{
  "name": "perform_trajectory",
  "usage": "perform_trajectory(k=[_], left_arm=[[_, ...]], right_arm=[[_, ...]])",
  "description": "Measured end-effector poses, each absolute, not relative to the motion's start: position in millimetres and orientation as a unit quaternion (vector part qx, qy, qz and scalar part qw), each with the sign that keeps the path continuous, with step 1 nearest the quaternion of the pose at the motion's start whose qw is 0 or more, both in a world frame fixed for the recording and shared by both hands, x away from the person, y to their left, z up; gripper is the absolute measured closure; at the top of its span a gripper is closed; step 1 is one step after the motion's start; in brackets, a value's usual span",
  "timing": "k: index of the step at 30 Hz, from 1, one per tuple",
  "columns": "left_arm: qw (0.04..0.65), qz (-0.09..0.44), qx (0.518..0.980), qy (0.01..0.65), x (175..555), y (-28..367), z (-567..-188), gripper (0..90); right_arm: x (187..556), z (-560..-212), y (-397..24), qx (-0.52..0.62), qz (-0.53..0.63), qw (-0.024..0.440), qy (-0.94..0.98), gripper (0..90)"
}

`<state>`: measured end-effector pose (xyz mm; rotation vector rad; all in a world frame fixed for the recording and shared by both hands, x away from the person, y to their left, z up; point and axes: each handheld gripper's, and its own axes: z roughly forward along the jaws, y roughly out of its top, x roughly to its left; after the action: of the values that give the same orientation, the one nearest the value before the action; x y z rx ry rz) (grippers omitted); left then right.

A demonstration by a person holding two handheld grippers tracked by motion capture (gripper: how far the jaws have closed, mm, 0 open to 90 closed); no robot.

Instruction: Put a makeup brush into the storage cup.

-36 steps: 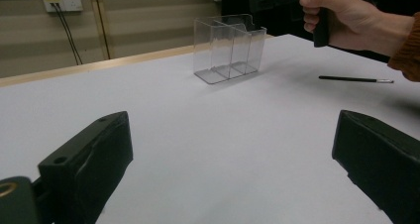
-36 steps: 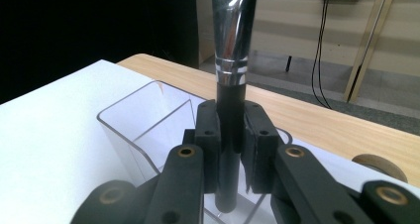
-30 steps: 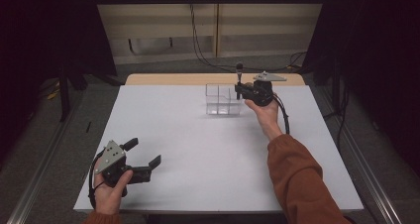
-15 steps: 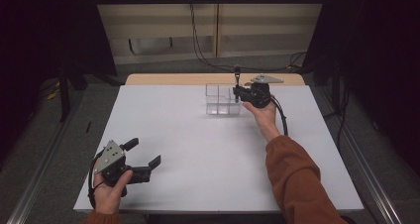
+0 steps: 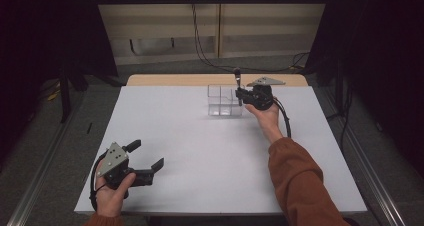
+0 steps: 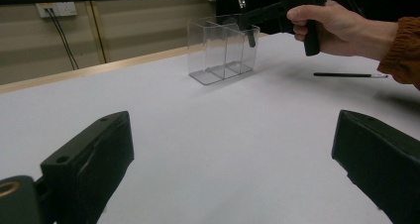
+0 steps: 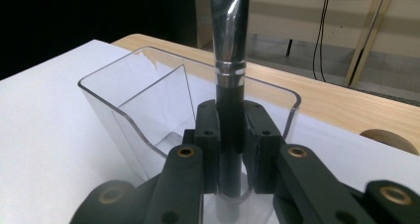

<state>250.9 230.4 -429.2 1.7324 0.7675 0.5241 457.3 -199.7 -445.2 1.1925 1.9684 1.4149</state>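
Black brush (image 7: pixel 230 115) – clamped upright in right tool (image 7: pixel 231 135) | over clear organizer (image 7: pixel 133 110)

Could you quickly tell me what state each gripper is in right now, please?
Left gripper: open, holding nothing.
Right gripper: closed on an upright black brush above the clear organizer.

I am holding a makeup brush (image 7: pixel 231 60) upright, its black handle going down into the right end compartment of the clear plastic organizer (image 5: pixel 224 100). A silver ferrule is joining the handle to the wrapped head. The organizer is standing at the table's far edge with 3 open compartments.
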Motion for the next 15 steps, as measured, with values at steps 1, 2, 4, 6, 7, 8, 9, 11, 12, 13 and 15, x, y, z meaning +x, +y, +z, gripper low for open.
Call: perform_trajectory(k=[1,2,4,6,7,8,9,11,12,13,15], left_arm=[[0.553,0.222,0.734,0.325,250.7,230.0,-429.2,2.7],[0.553,0.222,0.735,0.324,250.7,229.8,-429.2,2.7],[0.553,0.222,0.735,0.323,251.0,229.8,-429.4,2.7],[0.553,0.223,0.735,0.324,251.3,230.4,-429.6,2.7],[0.553,0.223,0.734,0.325,251.4,230.8,-429.6,2.7],[0.553,0.224,0.734,0.326,251.5,231.2,-429.6,2.7],[0.553,0.224,0.734,0.326,251.6,231.4,-429.6,2.7],[0.553,0.225,0.733,0.327,251.4,231.5,-429.6,2.7],[0.554,0.225,0.732,0.327,251.2,231.3,-429.4,2.7],[0.555,0.226,0.732,0.326,251.1,231.4,-429.2,2.8],[0.555,0.226,0.732,0.325,251.0,231.7,-429.0,2.8]], right_arm=[[457.2,-445.5,-199.9,0.432,0.511,0.217,0.710,79.6],[457.2,-445.9,-200.0,0.433,0.511,0.217,0.710,79.6],[457.3,-446.1,-200.1,0.434,0.511,0.217,0.710,79.3],[457.4,-446.0,-200.0,0.433,0.512,0.216,0.710,78.0],[457.5,-446.0,-200.0,0.433,0.512,0.216,0.710,77.3],[457.4,-446.1,-200.0,0.433,0.512,0.216,0.710,76.8],[457.2,-446.1,-200.1,0.432,0.514,0.216,0.708,76.1],[456.9,-446.1,-200.7,0.434,0.519,0.217,0.704,75.3],[456.8,-446.1,-201.1,0.433,0.519,0.217,0.704,74.6],[456.5,-446.1,-201.3,0.432,0.518,0.217,0.705,73.3],[455.8,-445.7,-201.8,0.431,0.523,0.218,0.702,68.9]])
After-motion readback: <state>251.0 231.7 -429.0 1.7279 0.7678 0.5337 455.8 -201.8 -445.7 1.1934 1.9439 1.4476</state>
